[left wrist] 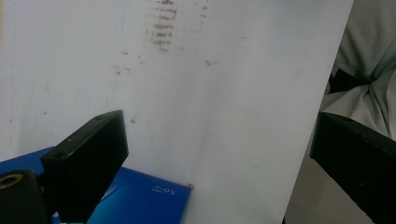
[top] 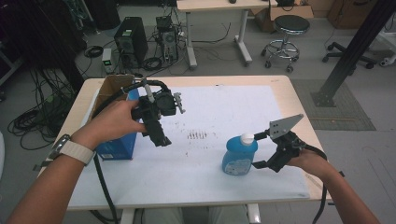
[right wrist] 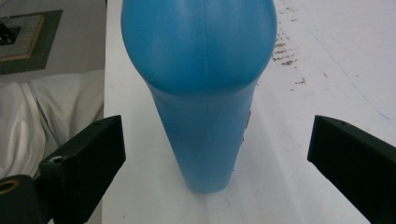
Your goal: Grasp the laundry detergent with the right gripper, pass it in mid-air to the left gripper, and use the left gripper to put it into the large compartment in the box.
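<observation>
White paper (top: 196, 158) covered most of the wooden bench (top: 299, 107), marked near its centre by a patch of brown smudges (top: 197, 135). On it stood one blue bottle (top: 239, 156) with a white cap, upright at about 4 o'clock from the centre, and one blue box (top: 117, 145) at about 9 o'clock, with one open cardboard box (top: 109, 88) just behind it at the bench's far left corner.

Beyond the bench, at 12 o'clock, the floor held two computer towers (top: 131, 41), tangled cables, one round stool (top: 285, 35) and a second desk.

Two tools were in the person's hands. The left tool (top: 159, 133) was held raised beside the blue box, just at its 3 o'clock side; in the left gripper view its jaws were spread wide with nothing between them but paper, and a corner of the blue box (left wrist: 140, 198) lay beneath the left jaw. The right tool (top: 258, 149) sat at the bottle's 3 o'clock side, its jaws wide apart and bracketing the bottle. In the right gripper view the bottle (right wrist: 203, 93) stood centred between the two jaws with a clear gap on each side, untouched by either. Nothing stood between that tool and the bottle.
</observation>
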{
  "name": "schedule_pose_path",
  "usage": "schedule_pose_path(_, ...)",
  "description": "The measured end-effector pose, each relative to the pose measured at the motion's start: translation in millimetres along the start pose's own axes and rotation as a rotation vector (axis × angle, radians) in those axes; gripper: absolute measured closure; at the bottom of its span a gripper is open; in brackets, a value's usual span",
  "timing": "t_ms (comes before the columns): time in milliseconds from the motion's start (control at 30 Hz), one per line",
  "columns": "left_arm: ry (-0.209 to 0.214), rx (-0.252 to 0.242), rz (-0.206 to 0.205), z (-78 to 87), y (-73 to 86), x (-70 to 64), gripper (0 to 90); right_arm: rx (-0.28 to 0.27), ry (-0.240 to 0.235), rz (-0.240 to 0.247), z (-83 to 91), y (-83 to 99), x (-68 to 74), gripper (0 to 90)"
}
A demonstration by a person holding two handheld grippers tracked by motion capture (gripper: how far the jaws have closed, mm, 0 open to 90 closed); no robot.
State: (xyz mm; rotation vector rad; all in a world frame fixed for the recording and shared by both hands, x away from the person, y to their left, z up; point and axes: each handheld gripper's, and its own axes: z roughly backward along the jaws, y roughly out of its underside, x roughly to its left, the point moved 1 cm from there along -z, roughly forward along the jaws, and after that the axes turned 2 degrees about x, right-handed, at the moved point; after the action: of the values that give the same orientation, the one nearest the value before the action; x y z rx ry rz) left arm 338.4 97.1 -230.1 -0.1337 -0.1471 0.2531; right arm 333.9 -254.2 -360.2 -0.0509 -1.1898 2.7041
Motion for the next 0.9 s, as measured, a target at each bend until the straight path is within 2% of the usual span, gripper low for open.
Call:
schedule_pose_path(500,0.003,0.006,-0.003,-1.4,-2.1,-0.3,4.8,-0.041,-0.014,-0.021,-12.6,9.2,1.1,4.1)
schedule_pose_path(900,0.001,0.006,0.001,-1.4,-1.1,-0.8,4.8,-0.065,-0.010,-0.007,-24.2,5.9,3.0,4.1)
